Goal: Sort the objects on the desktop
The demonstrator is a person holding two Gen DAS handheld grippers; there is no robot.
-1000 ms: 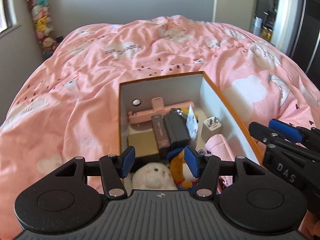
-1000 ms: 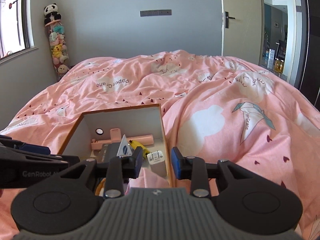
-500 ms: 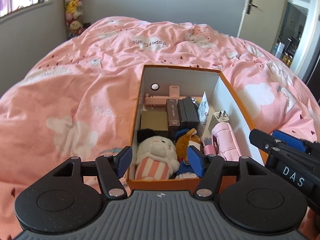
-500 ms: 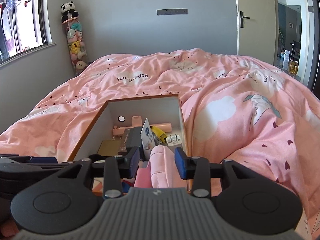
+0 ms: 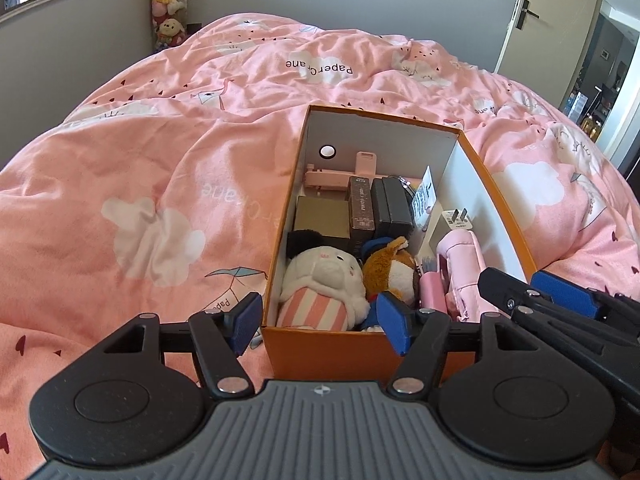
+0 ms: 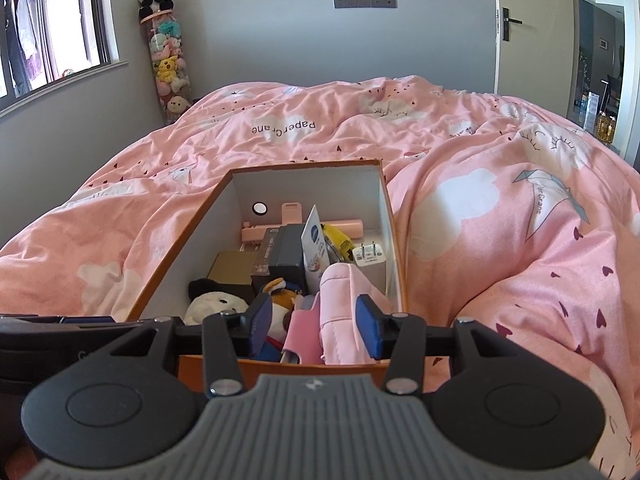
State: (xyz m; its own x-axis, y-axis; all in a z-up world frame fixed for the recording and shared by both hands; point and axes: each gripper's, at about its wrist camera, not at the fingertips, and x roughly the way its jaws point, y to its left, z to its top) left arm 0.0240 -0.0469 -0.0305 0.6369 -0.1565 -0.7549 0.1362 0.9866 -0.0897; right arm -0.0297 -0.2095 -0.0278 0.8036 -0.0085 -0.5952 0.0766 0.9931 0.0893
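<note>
- Orange box [image 5: 328, 346]: open-topped, white inside, resting on the pink duvet [image 5: 152, 184]; it lies just beyond both grippers, its near wall facing them.
- Near end of the box: a white plush toy [image 5: 324, 280] with a striped pink body lies at the left, an orange plush toy [image 5: 390, 272] touches it on the right, and a pink pouch [image 5: 460, 264] leans along the right wall.
- Far end: a tan carton [image 5: 320, 216], a dark brown carton [image 5: 362, 208] and a grey case [image 5: 390, 204] lie side by side; behind them a pink bar-shaped item [image 5: 340, 176] lies against the far wall. A white plug adapter [image 6: 370, 258] stands by the right wall, beside a yellow item [image 6: 336, 238] and a white card [image 6: 314, 240].
- Left gripper [image 5: 320, 322]: released, jaws wide apart, holding nothing, at the box's near-left corner.
- Right gripper [image 6: 312, 324]: released, jaws apart over the near end of the box; the pink pouch shows between them, contact unclear.
- Room: grey walls, a window [image 6: 52, 28] at the left, a tall column of stuffed toys [image 6: 168, 64] in the far-left corner, and a door [image 6: 532, 28] at the far right.
</note>
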